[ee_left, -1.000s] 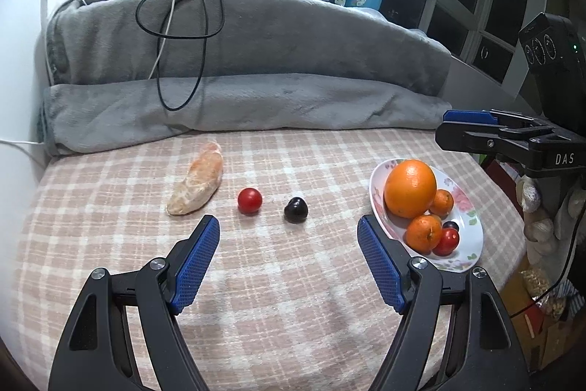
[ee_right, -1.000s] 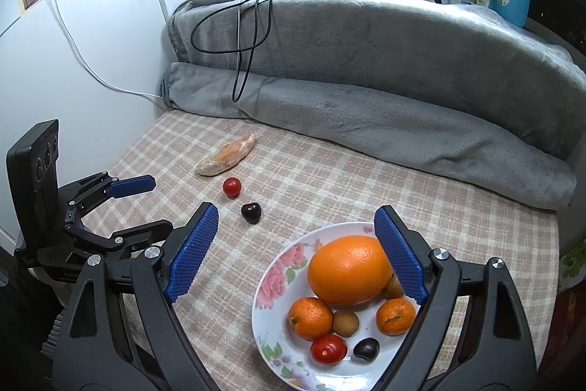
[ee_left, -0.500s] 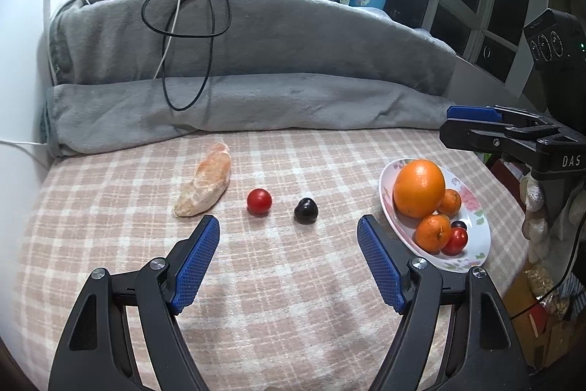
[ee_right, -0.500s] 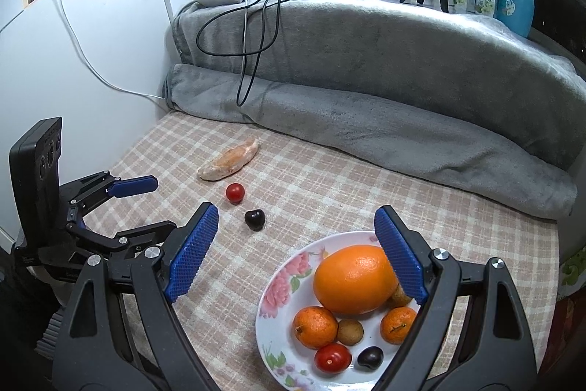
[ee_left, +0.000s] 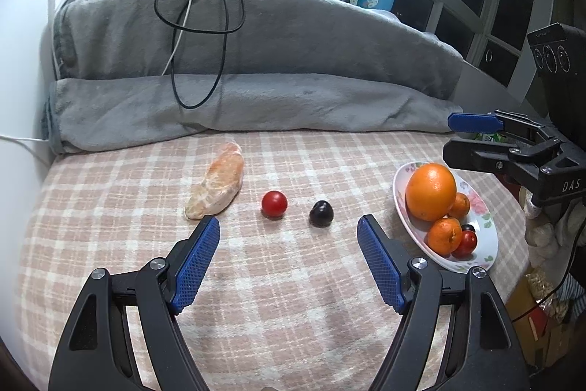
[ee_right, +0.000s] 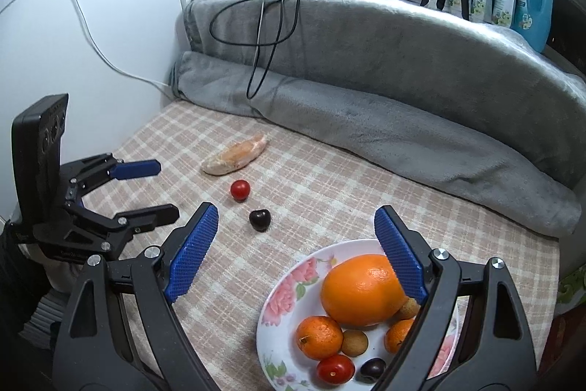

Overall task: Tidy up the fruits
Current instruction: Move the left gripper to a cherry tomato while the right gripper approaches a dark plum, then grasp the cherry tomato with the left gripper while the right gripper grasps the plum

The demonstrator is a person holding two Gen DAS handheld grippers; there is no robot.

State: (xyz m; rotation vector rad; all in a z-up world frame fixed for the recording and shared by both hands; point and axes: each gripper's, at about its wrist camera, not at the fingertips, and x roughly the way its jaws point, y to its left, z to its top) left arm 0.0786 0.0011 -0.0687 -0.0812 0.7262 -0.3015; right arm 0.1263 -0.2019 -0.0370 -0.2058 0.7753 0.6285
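A peeled citrus piece [ee_left: 217,185], a red tomato [ee_left: 274,203] and a dark plum [ee_left: 321,213] lie in a row on the checked tablecloth. A flowered plate [ee_right: 289,284] holds a large orange [ee_right: 362,288], small oranges, a tomato and a plum. My left gripper [ee_left: 288,244] is open and empty, just short of the tomato and plum. My right gripper [ee_right: 295,237] is open and empty above the plate's near side. The plate [ee_left: 399,196] also shows at the right of the left wrist view.
A grey blanket [ee_left: 256,68] with black cables and a white device runs along the back of the table. A white wall [ee_right: 91,35] stands at the left. Bottles and a tripod stand on the window sill behind.
Both grippers have drawn back a little and swung slightly left; the fruit row and plate sit further right in the left wrist view. Both grippers stay open.
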